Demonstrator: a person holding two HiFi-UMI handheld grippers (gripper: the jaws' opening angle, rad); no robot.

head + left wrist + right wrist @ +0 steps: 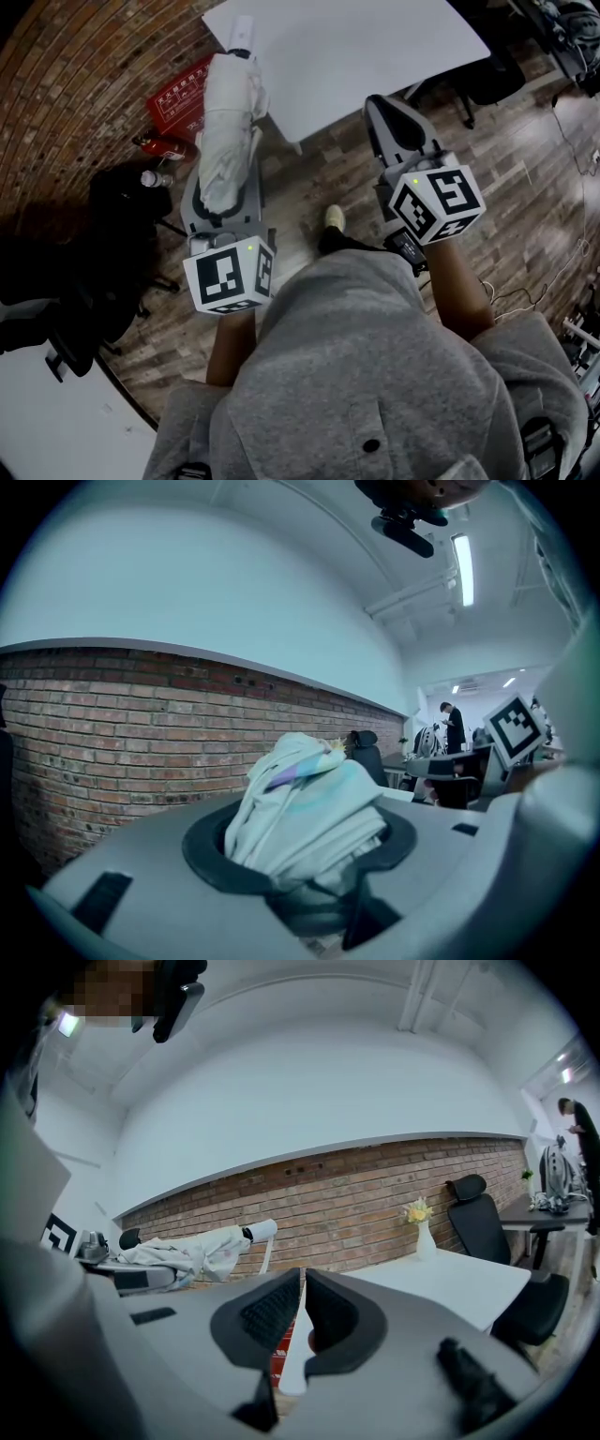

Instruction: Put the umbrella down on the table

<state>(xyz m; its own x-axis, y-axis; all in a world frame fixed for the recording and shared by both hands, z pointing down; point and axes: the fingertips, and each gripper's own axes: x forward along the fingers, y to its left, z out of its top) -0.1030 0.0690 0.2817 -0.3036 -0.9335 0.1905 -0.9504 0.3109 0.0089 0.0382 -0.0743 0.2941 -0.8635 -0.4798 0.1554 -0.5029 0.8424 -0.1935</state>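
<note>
Grey sweatshirt (375, 375) fills the bottom of the head view, closest to the lens, with both forearms reaching out from it. At 11 o'clock from it, the left gripper (225, 192) has its fingers clamped on a folded white umbrella (230, 122). The umbrella is held in the air, pointing toward 12 o'clock, and its capped end overlaps the near left corner of the white table (375, 47). At 1 o'clock the right gripper (384, 108) has its fingers together on nothing, their tips at the table's near edge, which slants across in front of both grippers. Open white tabletop spreads beyond, with a vase (425, 1239) near the brick wall (375, 1194). At 9 o'clock of the umbrella a red box (178, 94) lies on the wooden floor (319, 178). A black chair (117, 220) stands at 8 o'clock.
</note>
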